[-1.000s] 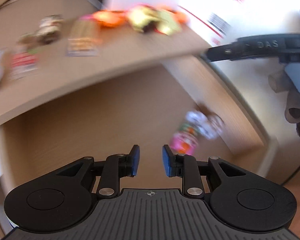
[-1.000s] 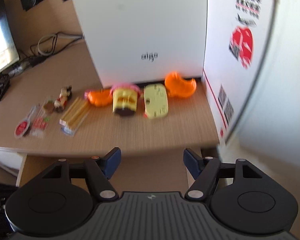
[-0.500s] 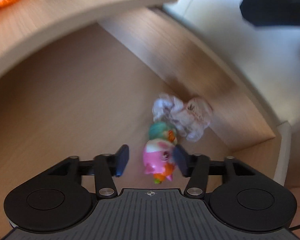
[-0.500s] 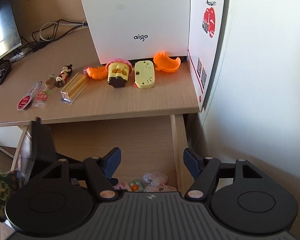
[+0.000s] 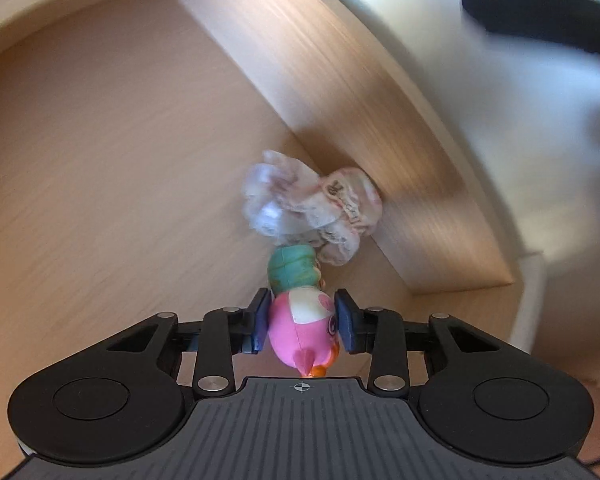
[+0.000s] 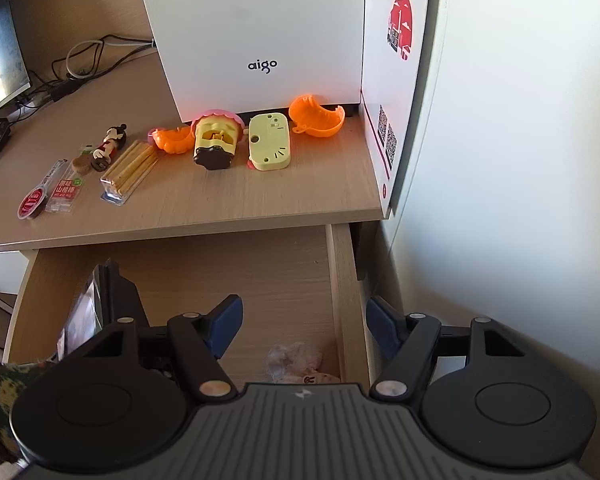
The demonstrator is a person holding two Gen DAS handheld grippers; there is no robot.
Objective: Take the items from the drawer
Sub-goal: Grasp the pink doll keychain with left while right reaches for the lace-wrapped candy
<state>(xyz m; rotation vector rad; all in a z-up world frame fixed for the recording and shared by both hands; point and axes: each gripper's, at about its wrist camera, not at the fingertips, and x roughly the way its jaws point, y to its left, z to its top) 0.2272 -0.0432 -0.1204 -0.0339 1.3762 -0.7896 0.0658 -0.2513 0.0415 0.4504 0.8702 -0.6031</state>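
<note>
Drawer (image 6: 220, 272) under the desk (image 6: 228, 196) stands pulled out, and most of its load seems already moved: snacks and toys lie in a row on the desktop. Inside, near the drawer's right wall, two things remain: a pink toy (image 5: 302, 330) and a crumpled wrapper (image 5: 312, 208) just beyond it. The left gripper (image 5: 302, 320) has just been closing, its pads now clamping the toy. The right gripper (image 6: 303, 330) hovers above the drawer, fingers apart and empty.
</note>
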